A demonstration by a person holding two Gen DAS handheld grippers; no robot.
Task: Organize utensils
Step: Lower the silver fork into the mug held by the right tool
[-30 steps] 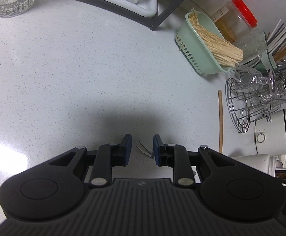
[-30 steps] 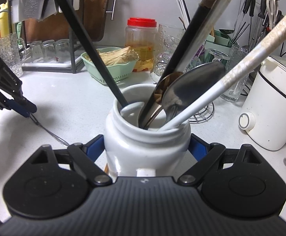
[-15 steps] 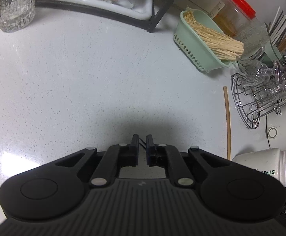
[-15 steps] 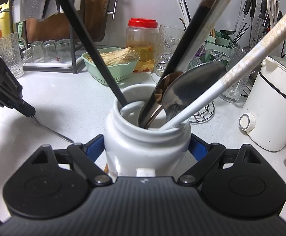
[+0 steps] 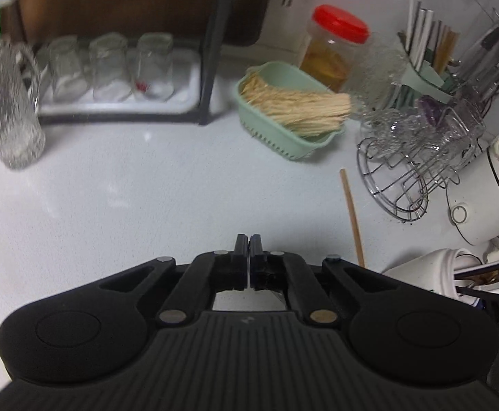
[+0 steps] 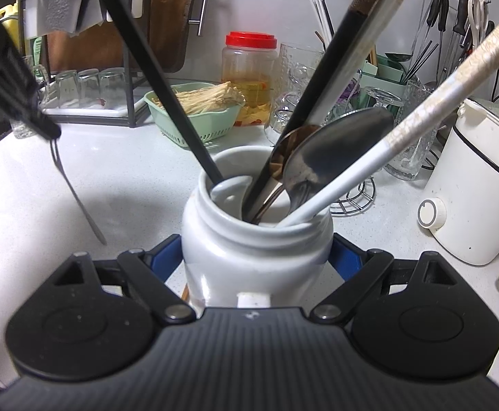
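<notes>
My left gripper (image 5: 249,239) is shut, and in its own view the thing it holds is hidden under the fingers. The right wrist view shows that gripper (image 6: 49,132) at the upper left with a thin metal fork (image 6: 74,198) hanging from it, tines pinched, handle end low over the white counter (image 6: 119,157). My right gripper (image 6: 256,258) is shut on a white ceramic jar (image 6: 256,250) that stands on the counter. The jar (image 5: 427,267) holds black chopsticks (image 6: 167,89), two metal spoons (image 6: 331,150) and a white-handled utensil (image 6: 421,109). A wooden chopstick (image 5: 352,219) lies beside the jar.
At the back stand a green basket of sticks (image 5: 283,137), a red-lidded jar (image 5: 335,51), a wire stand with glasses (image 5: 410,164) and a white cooker (image 6: 479,185). A black rack with upturned glasses (image 5: 112,68) and a textured glass (image 5: 9,120) are at the left.
The left gripper closed on the fork lying on the counter and lifted it, so the fork now hangs clear. The right gripper and the jar have not moved.
</notes>
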